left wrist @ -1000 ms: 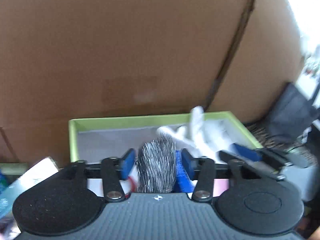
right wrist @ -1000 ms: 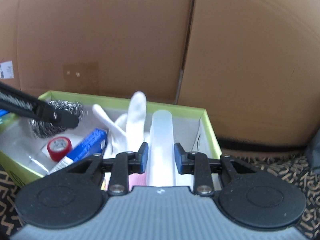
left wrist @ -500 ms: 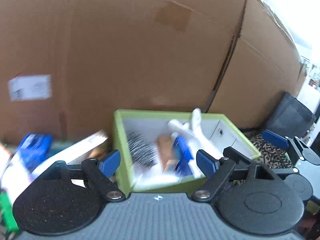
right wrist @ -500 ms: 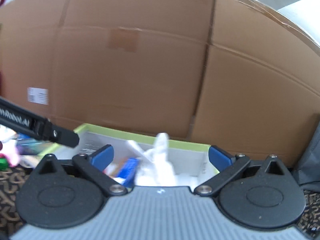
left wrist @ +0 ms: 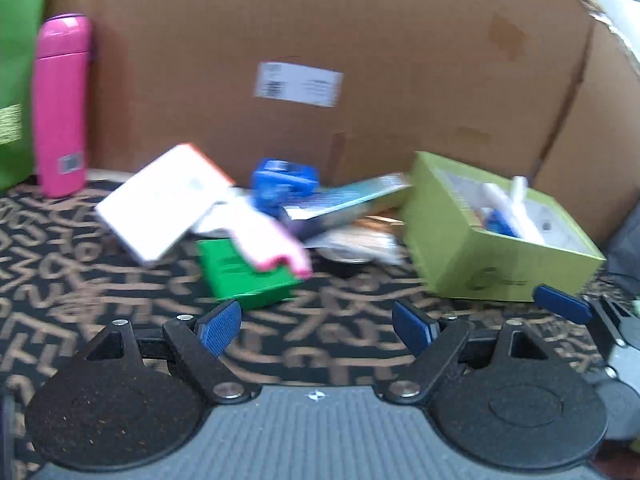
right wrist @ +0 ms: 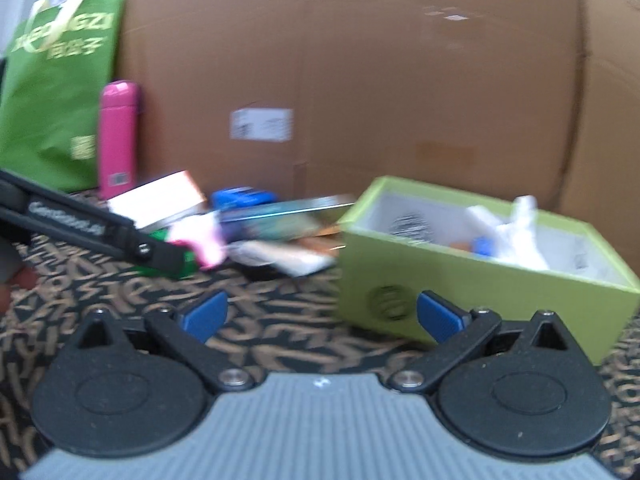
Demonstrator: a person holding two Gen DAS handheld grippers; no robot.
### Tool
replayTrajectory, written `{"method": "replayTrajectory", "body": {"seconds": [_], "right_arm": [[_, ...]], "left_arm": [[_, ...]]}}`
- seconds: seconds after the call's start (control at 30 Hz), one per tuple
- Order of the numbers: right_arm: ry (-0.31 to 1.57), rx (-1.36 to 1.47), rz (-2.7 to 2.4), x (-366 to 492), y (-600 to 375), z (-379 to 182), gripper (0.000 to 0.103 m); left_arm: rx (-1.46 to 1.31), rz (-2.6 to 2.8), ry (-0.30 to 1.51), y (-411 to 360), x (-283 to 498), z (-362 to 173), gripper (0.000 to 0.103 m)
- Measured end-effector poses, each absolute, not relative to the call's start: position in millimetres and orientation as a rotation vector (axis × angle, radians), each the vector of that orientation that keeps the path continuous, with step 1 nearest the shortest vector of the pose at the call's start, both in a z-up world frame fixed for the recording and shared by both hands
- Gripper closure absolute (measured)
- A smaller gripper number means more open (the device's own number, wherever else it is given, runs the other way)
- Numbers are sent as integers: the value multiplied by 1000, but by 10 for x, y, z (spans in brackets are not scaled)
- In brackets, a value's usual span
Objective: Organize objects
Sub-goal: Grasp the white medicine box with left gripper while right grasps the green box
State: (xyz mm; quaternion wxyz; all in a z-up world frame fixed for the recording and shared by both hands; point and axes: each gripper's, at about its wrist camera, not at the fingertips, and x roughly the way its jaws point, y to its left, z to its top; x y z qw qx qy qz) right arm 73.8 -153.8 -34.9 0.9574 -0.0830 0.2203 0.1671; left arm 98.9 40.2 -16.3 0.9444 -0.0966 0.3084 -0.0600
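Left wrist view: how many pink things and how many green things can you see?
Pink: 2, the tall pink bottle and the soft pink item on the pile.
Green: 3, the green paper bag, the flat dark-green box and the open lime-green cardboard box.
Total: 5.

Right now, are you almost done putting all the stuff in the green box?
Partly. The green box already holds a steel scrubber, white gloves and something blue. Nothing is in hand: the left gripper and right gripper are both open and empty. Still left on the carpet are the white box, green packet, blue item and more, plus the pink bottle.
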Motion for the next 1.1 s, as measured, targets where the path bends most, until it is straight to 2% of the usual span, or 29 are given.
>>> {"method": "replayTrajectory", "body": {"seconds": [0.33,0.53,0.8,0.9,0.97,1.03,1.1], "right_arm": [[495,-187,513,903,-751,-451,0],[558,-165,524,1248,-429,-568,0],[636,-164,510,1607,-140,-761,0],[651,-132,495,1675,-159,-773,12],[645,-127,477,1666,-212,-765,31],[653,-115,495,1623,-289,-744,41],[669,-96,513,1550,-383,-726,42]], "left_arm": [[-23,11,606,1160,1579,-83,17],[97,-18,657,1210,1873,-243,17],[90,-40,695,1254,2006,-380,17],[115,-53,699,1225,2029,-405,17],[117,-73,711,1217,2040,-422,20],[84,-98,726,1229,2009,-408,23],[61,-112,746,1220,1938,-373,23]]}}
